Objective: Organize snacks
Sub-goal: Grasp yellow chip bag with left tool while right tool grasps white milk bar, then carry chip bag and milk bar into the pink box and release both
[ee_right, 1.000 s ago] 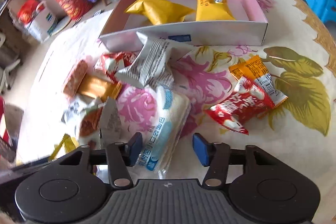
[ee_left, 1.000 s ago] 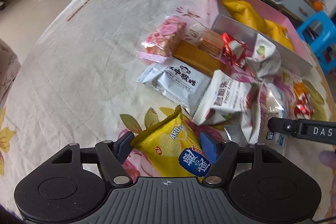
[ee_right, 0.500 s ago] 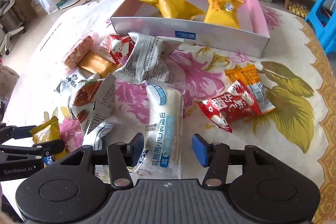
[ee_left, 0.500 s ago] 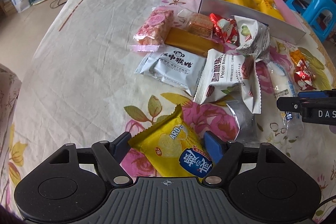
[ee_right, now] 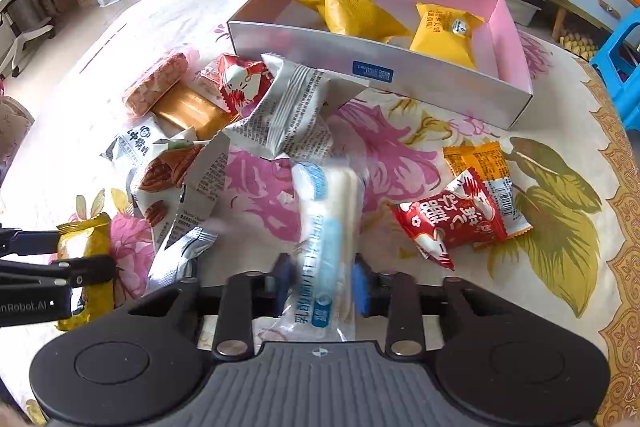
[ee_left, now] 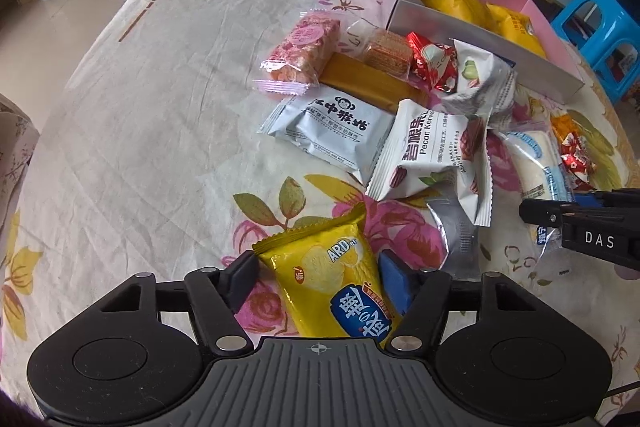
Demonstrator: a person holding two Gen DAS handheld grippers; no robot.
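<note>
On the flowered tablecloth my left gripper is closing its jaws, and the pads touch both sides of a yellow chip packet. The right wrist view shows that left gripper pinching the yellow chip packet. My right gripper is shut on a long white and blue bread packet, whose far end looks blurred. The right gripper also shows at the right edge of the left wrist view. A pink box at the back holds two yellow packets.
Loose snacks lie between the grippers and the box: a pecan packet, a white monkey-print packet, a pink bar, a silver packet, a red packet on an orange one. A blue stool stands beyond the table.
My right jaws have closed onto the white and blue packet, which was lying loose between them. My left jaws widened, then narrowed on the yellow chip packet. Both views rolled slightly.
</note>
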